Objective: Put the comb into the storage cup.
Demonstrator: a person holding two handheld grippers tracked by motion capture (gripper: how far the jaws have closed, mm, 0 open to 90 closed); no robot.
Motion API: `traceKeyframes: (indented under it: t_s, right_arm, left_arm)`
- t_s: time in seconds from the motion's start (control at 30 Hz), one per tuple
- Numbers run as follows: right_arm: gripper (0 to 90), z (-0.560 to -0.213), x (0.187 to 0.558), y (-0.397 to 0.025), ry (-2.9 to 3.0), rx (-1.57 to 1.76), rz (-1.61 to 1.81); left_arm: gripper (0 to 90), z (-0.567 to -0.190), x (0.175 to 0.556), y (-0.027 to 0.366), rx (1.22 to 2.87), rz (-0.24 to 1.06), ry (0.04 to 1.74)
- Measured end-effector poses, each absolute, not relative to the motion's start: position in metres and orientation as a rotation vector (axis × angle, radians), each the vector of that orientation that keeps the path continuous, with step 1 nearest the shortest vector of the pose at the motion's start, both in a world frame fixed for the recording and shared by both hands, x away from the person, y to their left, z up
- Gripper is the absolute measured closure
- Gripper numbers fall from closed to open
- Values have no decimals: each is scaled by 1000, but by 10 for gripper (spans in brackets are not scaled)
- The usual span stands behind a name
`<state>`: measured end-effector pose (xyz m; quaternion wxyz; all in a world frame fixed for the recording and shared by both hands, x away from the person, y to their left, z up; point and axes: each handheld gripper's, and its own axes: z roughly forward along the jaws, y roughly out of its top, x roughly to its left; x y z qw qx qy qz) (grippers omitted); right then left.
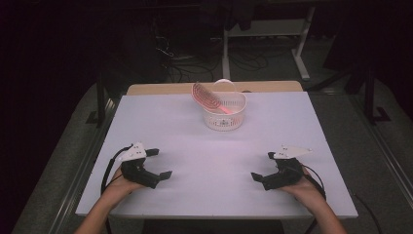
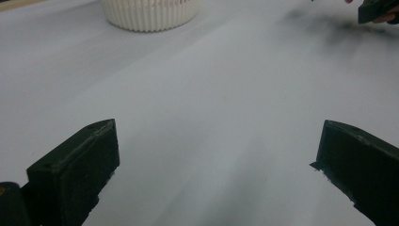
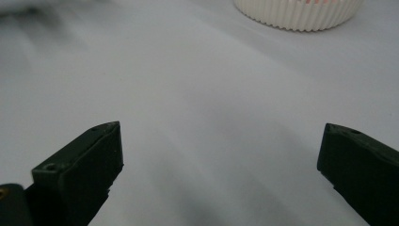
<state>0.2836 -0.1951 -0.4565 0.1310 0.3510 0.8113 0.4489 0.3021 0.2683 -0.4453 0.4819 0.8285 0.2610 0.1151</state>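
Observation:
A white ribbed basket (image 1: 224, 115) stands at the far middle of the white table (image 1: 214, 161). A pink ridged plate (image 1: 206, 96) and a clear round plate (image 1: 225, 87) lean upright inside it. My left gripper (image 1: 159, 164) rests low on the table at the near left, jaws wide apart with nothing between them. My right gripper (image 1: 263, 166) lies at the near right, also open and empty. The basket's base (image 2: 149, 14) sits far ahead in the left gripper view (image 2: 211, 160), and the basket (image 3: 299, 13) appears again in the right gripper view (image 3: 219, 160).
A wooden board edge (image 1: 160, 88) runs behind the table's far side. White desk legs (image 1: 302, 46) and cables (image 1: 180, 63) stand on the dark floor beyond. The other gripper's tip (image 2: 376, 9) peeks in at the top right of the left gripper view.

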Motion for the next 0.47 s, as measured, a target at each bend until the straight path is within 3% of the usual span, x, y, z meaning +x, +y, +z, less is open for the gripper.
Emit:
traceKeyframes:
  t_s: [0.47]
  right_arm:
    - [4, -458, 284, -195, 2366, 1023, 1291]
  left_arm:
    - [0, -451, 303, 273, 2063, 279, 665]
